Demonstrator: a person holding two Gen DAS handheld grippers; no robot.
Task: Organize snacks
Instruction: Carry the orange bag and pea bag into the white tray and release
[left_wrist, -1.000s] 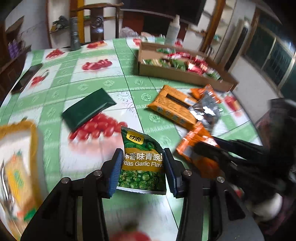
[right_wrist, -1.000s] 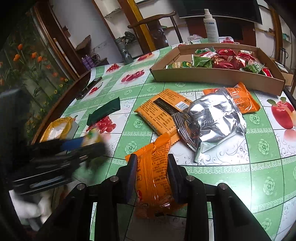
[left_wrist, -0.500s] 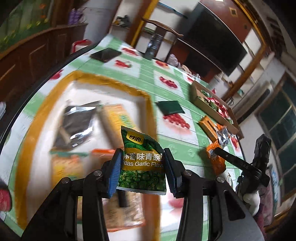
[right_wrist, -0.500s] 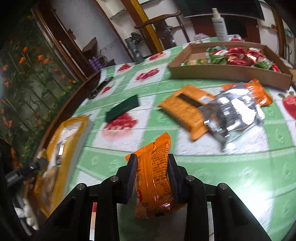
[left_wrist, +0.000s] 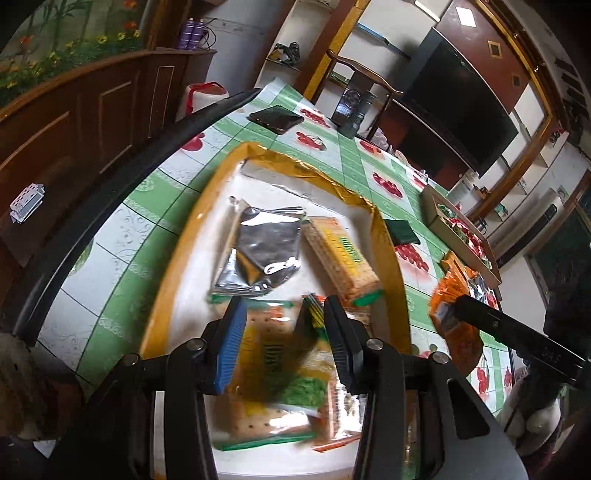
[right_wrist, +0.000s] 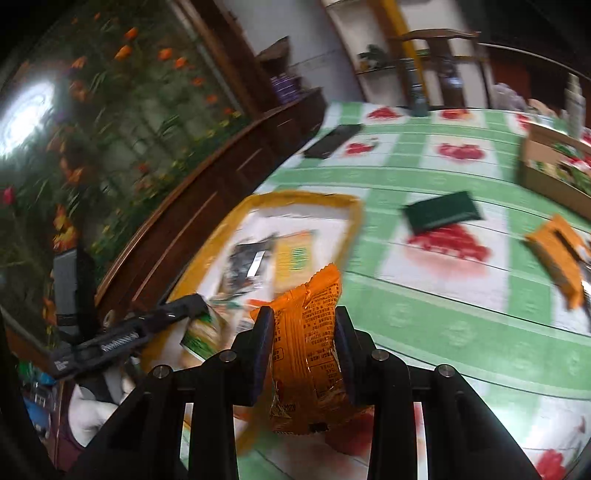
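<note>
My left gripper (left_wrist: 286, 339) hangs over the gold-rimmed white tray (left_wrist: 388, 236), shut on a green pea packet (left_wrist: 295, 384) that looks blurred and tilted between the blue pads. In the right wrist view the same packet (right_wrist: 203, 332) hangs from the left gripper (right_wrist: 201, 310) above the tray (right_wrist: 354, 221). My right gripper (right_wrist: 304, 336) is shut on an orange snack packet (right_wrist: 310, 350), held off the table just right of the tray. A silver packet (left_wrist: 258, 254) and a yellow cracker packet (left_wrist: 343, 258) lie in the tray.
A cardboard box (right_wrist: 546, 173) of snacks stands at the far right. A dark green packet (right_wrist: 439, 216) and a flat orange packet (right_wrist: 557, 254) lie on the checked tablecloth. A black flat object (left_wrist: 275, 118) rests near the table's far edge. A wooden cabinet (left_wrist: 74, 122) lines the left.
My left gripper swung left from the open table to above the tray, and its pea packet now looks tilted. My right gripper lifted the orange packet and carried it left toward the tray.
</note>
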